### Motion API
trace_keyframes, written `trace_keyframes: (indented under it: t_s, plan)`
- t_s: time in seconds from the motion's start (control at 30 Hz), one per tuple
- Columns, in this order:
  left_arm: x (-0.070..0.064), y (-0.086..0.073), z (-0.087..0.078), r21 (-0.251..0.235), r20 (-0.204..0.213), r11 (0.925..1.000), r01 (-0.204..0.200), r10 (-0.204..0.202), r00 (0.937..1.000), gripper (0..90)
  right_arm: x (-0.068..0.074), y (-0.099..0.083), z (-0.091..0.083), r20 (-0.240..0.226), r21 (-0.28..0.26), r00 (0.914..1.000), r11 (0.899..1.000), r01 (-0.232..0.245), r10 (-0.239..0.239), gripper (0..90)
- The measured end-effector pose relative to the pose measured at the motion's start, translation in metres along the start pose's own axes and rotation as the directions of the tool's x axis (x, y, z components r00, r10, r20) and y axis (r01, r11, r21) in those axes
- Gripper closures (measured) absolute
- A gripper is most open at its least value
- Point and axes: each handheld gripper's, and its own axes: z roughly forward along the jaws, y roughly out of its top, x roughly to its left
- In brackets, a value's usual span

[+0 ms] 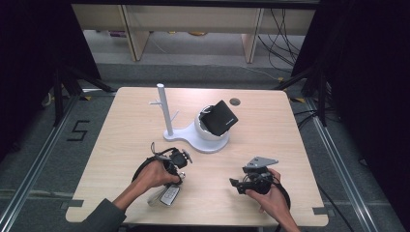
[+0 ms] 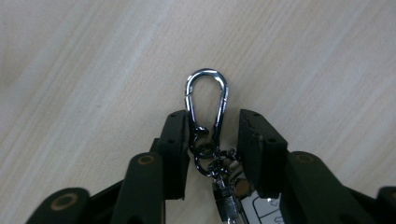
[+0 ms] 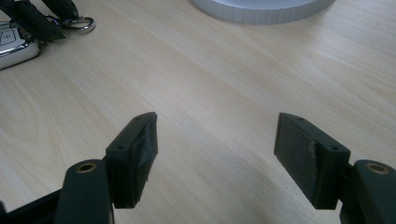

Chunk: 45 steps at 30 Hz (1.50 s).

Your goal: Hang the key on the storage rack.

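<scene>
The left gripper (image 2: 208, 135) stands directly over a set of car keys on the pale wooden table (image 1: 270, 125), near the front edge on the person's left side. The silver oval carabiner clip (image 2: 208, 100) of that set lies flat on the wood with its long axis running straight out along the line of the gripper, its rounded end pointing away beyond the fingertips and its lower end between the two black jaws. The jaws stand a little apart, one on each side of the clip and the dark chain links below it; no firm clamp can be confirmed, though the left jaw appears to touch the clip's edge. The silver and black key fob (image 1: 169, 195) trails back beneath the gripper toward the person. The right gripper (image 3: 229, 154) rests well to the right with jaws wide apart over bare wood, holding nothing. The white key stand with upright pegged post (image 1: 165, 110) sits farther back at table centre, ahead and slightly right of the left gripper. Judgement: the left gripper is much the nearer and already aligned; closing across the clip's short axis is what the next move calls for.
</scene>
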Motion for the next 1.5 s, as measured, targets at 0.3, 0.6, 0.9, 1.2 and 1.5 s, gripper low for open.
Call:
trace_keyframes:
  t_s: [0.3, 0.6, 0.9, 1.2, 1.5]
  plan:
    - [-0.004, 0.001, -0.001, 0.053, -0.005, 0.9944, -0.092, 0.092, 0.9957, 73.1, 0.0, 0.0, 0.001, -0.001, -0.007, 0.9997, 1.0, 0.026, -0.026, 31.3]
    - [-0.007, 0.002, -0.001, 0.078, -0.015, 0.9852, -0.153, 0.154, 0.9879, 73.2, 0.002, 0.0, 0.003, -0.006, -0.011, 0.9988, 0.999, 0.049, -0.049, 31.4]
    - [-0.009, 0.002, -0.001, 0.081, -0.029, 0.9762, -0.201, 0.204, 0.9785, 74.2, 0.003, 0.0, 0.002, -0.011, -0.007, 0.9992, 0.999, 0.039, -0.039, 31.4]
    - [-0.002, -0.001, -0.006, 0.059, -0.007, 0.981, -0.185, 0.185, 0.9826, 83.4, 0.003, 0.001, 0.001, -0.015, -0.009, 0.9993, 0.999, 0.035, -0.035, 31.4]
    - [0.002, 0.0, -0.006, 0.059, -0.006, 0.9853, -0.16, 0.161, 0.987, 83.4, 0.003, 0.0, 0.004, -0.019, -0.005, 0.9983, 0.998, 0.055, -0.055, 31.4]
